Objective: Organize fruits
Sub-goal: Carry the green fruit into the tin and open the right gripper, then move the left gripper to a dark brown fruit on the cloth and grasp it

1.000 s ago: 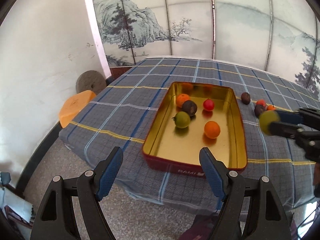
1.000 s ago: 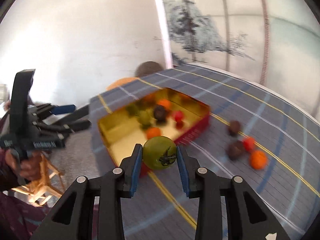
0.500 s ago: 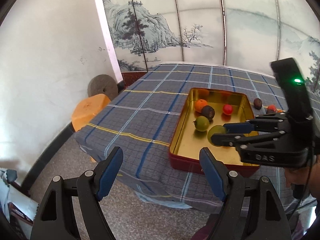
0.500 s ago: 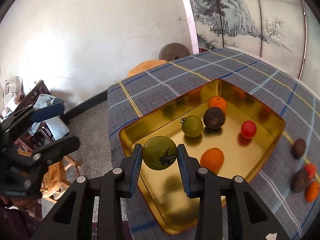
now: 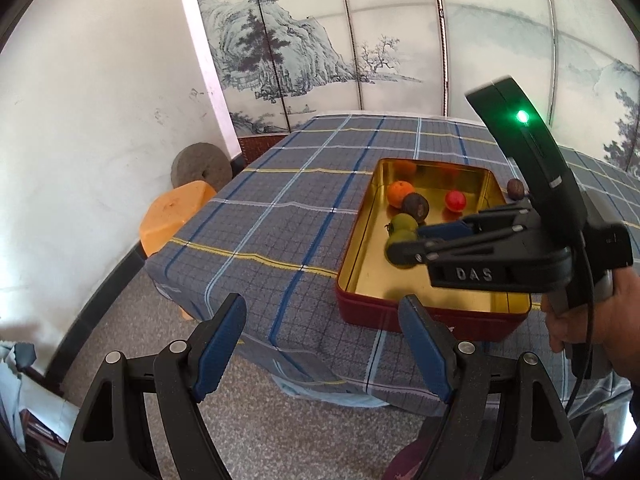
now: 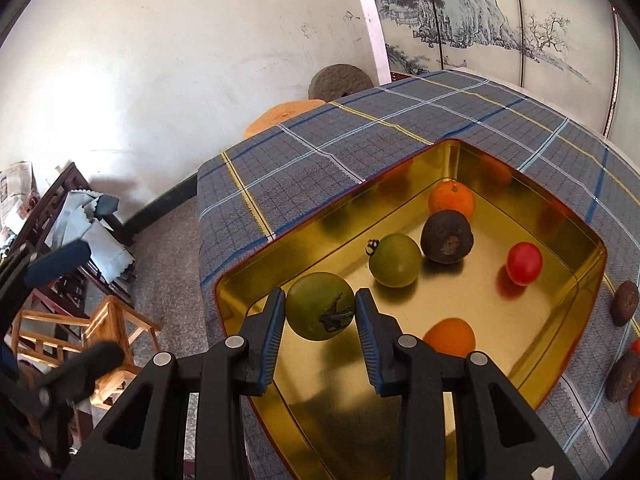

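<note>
1. Fruits are split between a gold-lined tin tray (image 6: 448,160) and the checked cloth of the desk (image 6: 360,140) beside it.
2. Right claw (image 6: 320,312) pinches a green tomato (image 6: 318,306) between its blue pads, stalk end facing the camera, above the near corner of the tray.
3. In the left wrist view that claw (image 5: 404,240) reaches in from the right over the tray, gripped by a hand (image 5: 592,320) at the frame edge, with a green light lit on its upright black part.
4. On the tray floor lie a second green tomato (image 6: 394,260), a dark brown fruit (image 6: 446,236) touching it, an orange (image 6: 452,200) just behind that, a small red tomato (image 6: 524,262) apart to the right, and another orange (image 6: 450,336) partly hidden by a claw finger.
5. Outside the tray, on the cloth at the right edge, sit two dark fruits (image 6: 624,302) and bits of orange-red ones, cut off by the frame.
6. Left claw (image 5: 322,344) is spread wide with nothing between its pads, hanging off the desk's near edge over the speckled floor (image 5: 320,432).
7. An orange stool (image 5: 176,216) and a round stone wheel (image 5: 200,164) stand by the white wall.
</note>
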Demonstrator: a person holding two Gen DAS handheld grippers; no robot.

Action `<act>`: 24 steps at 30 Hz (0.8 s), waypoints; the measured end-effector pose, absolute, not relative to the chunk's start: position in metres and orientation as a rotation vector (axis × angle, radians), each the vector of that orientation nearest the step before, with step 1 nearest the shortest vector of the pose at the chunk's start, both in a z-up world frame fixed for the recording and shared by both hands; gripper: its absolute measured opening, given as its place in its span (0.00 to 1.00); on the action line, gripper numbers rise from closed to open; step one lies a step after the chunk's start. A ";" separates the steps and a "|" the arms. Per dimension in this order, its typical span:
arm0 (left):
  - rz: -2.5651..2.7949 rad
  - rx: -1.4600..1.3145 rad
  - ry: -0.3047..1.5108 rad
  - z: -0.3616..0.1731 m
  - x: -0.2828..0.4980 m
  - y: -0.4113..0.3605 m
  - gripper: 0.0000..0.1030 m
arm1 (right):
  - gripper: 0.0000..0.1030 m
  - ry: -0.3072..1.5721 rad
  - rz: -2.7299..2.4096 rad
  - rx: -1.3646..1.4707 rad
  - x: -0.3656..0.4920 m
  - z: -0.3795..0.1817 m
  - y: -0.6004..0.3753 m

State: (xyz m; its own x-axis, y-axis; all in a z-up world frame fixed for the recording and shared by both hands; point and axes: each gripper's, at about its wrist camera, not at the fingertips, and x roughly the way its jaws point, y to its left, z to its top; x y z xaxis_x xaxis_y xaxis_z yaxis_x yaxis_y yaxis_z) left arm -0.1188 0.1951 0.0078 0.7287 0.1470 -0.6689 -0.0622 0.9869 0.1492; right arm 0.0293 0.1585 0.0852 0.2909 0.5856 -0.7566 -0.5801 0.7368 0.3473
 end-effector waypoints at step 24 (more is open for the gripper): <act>0.069 0.154 0.764 0.008 -0.119 0.176 0.77 | 0.64 0.763 0.592 0.100 -0.023 0.130 0.040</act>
